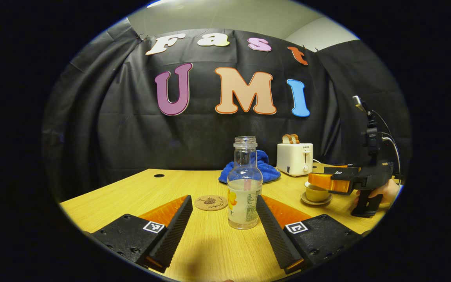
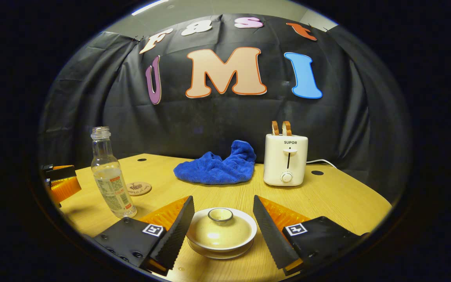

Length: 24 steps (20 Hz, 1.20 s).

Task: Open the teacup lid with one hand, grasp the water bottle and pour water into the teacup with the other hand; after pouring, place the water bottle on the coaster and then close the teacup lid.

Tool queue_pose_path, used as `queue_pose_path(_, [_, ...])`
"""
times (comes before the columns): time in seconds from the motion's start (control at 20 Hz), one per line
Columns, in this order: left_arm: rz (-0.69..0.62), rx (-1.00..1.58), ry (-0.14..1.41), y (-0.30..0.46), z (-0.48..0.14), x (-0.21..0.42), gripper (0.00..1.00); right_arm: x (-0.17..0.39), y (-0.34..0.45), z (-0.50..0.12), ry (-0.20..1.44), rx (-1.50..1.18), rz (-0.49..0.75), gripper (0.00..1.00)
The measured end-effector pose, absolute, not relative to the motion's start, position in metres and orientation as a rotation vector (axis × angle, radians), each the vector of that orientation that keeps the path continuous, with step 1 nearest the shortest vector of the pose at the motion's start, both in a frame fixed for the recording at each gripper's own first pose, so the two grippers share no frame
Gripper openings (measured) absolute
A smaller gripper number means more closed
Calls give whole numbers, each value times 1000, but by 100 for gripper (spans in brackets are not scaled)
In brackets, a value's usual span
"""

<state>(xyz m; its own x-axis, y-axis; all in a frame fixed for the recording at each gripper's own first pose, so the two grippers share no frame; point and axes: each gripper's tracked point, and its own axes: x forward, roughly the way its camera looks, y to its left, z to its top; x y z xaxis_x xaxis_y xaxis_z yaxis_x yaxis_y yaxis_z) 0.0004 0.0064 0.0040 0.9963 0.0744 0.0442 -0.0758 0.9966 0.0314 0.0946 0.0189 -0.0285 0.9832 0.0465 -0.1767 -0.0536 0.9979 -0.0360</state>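
Lidded cream ceramic teacup (image 2: 221, 235) sits between my right gripper's (image 2: 221, 231) spread jaws; I judge lifting the lid comes next, left gripper (image 1: 224, 231) also spread around the clear glass water bottle (image 1: 244, 192).

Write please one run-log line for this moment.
left claw: open around water bottle | right claw: open around teacup lid | lid: on | coaster: bare

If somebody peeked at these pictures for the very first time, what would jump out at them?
Probably the clear water bottle with no cap, standing on the wooden table between the open jaws of the left gripper. Next, the cream teacup with its lid still on, between the open jaws of the right gripper. Behind, a crumpled blue towel lies beside a white toaster with two slices of bread sticking up.
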Motion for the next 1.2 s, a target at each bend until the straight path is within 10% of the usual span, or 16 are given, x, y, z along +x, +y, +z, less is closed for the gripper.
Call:
queue_pose_path(0.4, [76,33,-43,6,4,0,96,96,21,-29,191,-97,37,35])
queue_pose_path(1.2, [-86,31,17,-16,-8,35,95,67,-15,-6,50,2,-46,34])
